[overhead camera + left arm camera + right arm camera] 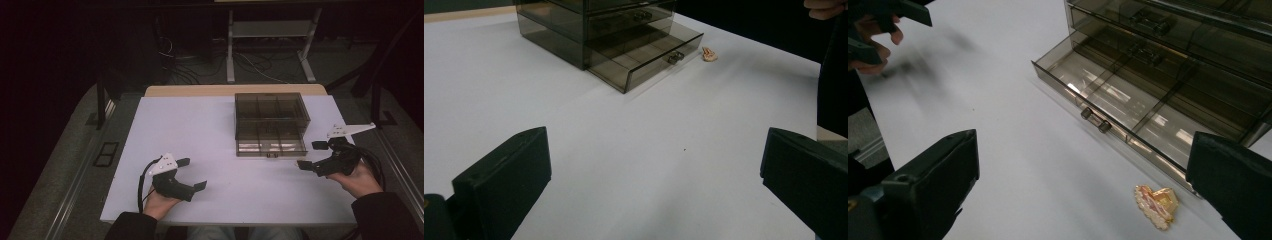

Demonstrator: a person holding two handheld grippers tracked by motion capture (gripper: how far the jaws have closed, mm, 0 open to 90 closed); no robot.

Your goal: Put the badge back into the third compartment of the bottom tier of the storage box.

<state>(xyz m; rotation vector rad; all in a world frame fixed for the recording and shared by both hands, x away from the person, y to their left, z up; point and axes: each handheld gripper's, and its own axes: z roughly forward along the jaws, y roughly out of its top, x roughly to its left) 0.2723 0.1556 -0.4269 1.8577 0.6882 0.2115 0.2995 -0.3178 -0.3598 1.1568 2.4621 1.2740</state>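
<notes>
Here my right gripper (314, 156) hovers low over the white tabletop (200, 135), its 2 black jaws spread wide with nothing between them, and just ahead of it lies the small gold-and-pink heart-shaped trinket (1156, 204), flat on the table and just beside the front wall of the pulled-out drawer (1128, 107). That drawer is the bottom tier of the smoky transparent plastic drawer box (270, 117), which stands toward the far right of the table; inside, dividers split the drawer into compartments, and all I can see of them look bare. From my left gripper view the same trinket (709, 54) sits near the drawer's right front corner, a little past its small metal knob (675, 57). My left gripper (191, 174) rests in my hand near the table's near edge, well apart from the box, jaws likewise wide and holding nothing. I judge the step in hand to be the approach for picking up the trinket, with stowing it in the drawer to come after. The next move calls for lowering my right gripper until its jaws straddle the heart, then closing gently; the piece looks thin and lies flat, so I expect the jaw tips must nearly touch the tabletop to catch its edges, and it could slide toward the drawer front.
</notes>
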